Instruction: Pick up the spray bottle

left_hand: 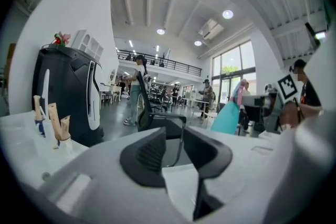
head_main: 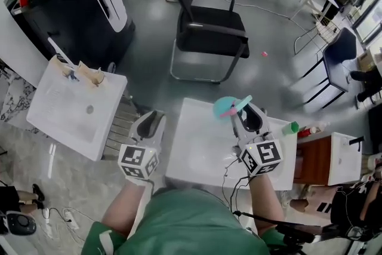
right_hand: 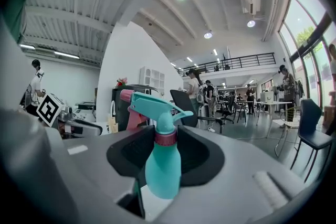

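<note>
**1. Spray bottle** [right_hand: 163,165]: teal body, pink collar, teal and pink trigger head. Upright, held in the right hand-held gripper [head_main: 249,118] over the far edge of the white table [head_main: 203,152]. Jaws are clamped on either side of the neck, approx. at the collar. Body hangs below the pads, trigger head stands above them. In the right gripper view the nozzle points right. Base-to-table contact: cannot tell.

**2. Left hand-held gripper** [head_main: 150,123]: released, jaws apart, nothing between the pads. Sits at the table's left edge, well apart from the bottle. Marker cube faces up.

**3. Surroundings, ref. table:**
- Person in green top at the near side, one gripper per hand.
- Black chair [head_main: 206,24] beyond the far side, on grey floor.
- Small green item [head_main: 290,128] at the right edge.
- Second white table [head_main: 77,107] to the left, w/ wooden pieces at its far edge.
- Large black-and-white machine [head_main: 77,3] far left, behind that second table.
</note>
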`<state>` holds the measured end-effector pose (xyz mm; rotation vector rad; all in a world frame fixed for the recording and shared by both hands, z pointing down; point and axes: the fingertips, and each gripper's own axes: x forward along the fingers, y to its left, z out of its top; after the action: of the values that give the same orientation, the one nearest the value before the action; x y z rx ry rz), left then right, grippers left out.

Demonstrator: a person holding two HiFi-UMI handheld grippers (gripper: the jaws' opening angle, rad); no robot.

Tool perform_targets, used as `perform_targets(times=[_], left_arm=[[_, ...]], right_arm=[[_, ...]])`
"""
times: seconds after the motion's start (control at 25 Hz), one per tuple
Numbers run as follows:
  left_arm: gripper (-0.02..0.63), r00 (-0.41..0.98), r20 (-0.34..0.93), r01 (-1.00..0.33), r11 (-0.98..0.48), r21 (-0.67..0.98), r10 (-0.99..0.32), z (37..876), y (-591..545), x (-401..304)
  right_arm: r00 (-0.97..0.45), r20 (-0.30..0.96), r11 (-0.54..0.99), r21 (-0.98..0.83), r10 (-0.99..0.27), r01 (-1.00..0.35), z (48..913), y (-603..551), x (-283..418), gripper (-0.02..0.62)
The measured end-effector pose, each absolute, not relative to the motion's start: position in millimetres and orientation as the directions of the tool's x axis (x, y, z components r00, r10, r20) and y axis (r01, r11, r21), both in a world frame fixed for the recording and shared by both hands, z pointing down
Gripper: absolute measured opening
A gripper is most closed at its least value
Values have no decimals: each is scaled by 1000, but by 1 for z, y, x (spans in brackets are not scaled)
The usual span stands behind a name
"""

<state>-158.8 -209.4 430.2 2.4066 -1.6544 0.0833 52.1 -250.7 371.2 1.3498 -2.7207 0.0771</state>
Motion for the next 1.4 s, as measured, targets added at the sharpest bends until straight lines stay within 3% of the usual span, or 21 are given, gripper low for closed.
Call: perform_targets(times=[0.52,1.4], left_arm=[[98,381,129,-919,-361,156,-915,418,-213,-161],[97,401,166,-912,-374,169,-901,431,-226,-150]], right_arm=[[-507,-49,509,-17,-860,-861,315,-235,86,137],[-464,-50,467,-56,-884,-883,333,-242,106,137]])
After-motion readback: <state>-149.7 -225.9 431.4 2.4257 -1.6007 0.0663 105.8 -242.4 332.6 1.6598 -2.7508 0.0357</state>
